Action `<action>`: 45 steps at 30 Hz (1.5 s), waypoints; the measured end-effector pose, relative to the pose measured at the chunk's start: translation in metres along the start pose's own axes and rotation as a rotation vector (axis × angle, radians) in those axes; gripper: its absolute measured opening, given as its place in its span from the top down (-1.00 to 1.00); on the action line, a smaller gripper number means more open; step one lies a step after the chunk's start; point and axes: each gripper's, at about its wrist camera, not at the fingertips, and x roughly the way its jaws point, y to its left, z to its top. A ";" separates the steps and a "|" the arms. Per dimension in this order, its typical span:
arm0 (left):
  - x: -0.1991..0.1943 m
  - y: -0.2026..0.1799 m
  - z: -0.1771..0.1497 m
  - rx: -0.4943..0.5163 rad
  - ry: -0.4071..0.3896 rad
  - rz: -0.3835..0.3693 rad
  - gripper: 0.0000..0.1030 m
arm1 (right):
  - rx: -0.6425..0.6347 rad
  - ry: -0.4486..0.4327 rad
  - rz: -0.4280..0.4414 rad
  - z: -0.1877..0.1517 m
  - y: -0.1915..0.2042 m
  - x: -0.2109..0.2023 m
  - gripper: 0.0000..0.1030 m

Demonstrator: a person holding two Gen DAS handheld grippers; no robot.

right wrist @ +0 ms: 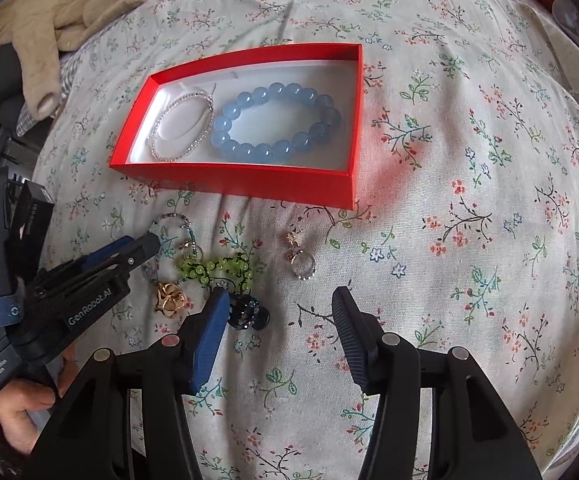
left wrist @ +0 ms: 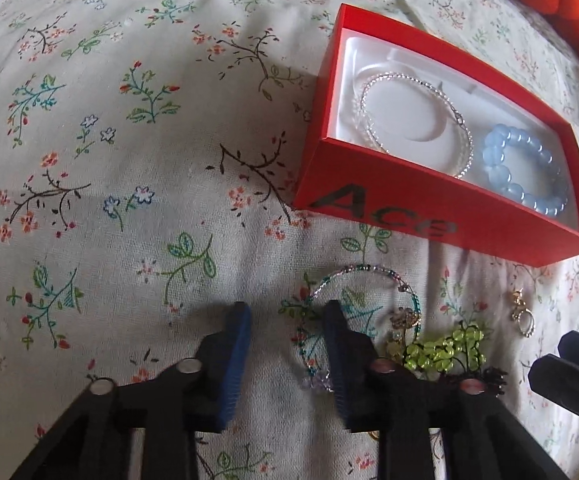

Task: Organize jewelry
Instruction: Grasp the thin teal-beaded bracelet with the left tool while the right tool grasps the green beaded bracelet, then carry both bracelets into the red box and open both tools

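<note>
— The left tongs (left wrist: 285,312) are pointing down at the flowered cloth (left wrist: 129,200). They are standing a little apart and pinching nothing. One arc of the thin beaded bracelet (left wrist: 369,270) is lying between them, close against their right-hand finger.

— So they're needing to centre on that strand and press down into the cloth before squeezing, I'd say. The green bead piece (left wrist: 445,348) is crowding in just to their right.

— And the red box (left wrist: 369,184) is waiting just beyond them, with a clear bracelet (right wrist: 169,156) and a blue bead bracelet (right wrist: 265,150) inside.

— The right tongs (right wrist: 279,300) are hovering half spread and empty. A dark blue piece (right wrist: 245,312) is lying beside their left finger, and a ring (right wrist: 303,266) is sitting just ahead.
</note>
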 end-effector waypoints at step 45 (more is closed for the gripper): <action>-0.074 0.018 -0.014 0.024 -0.148 -0.089 1.00 | -0.066 -0.125 0.119 -0.005 0.032 -0.029 0.83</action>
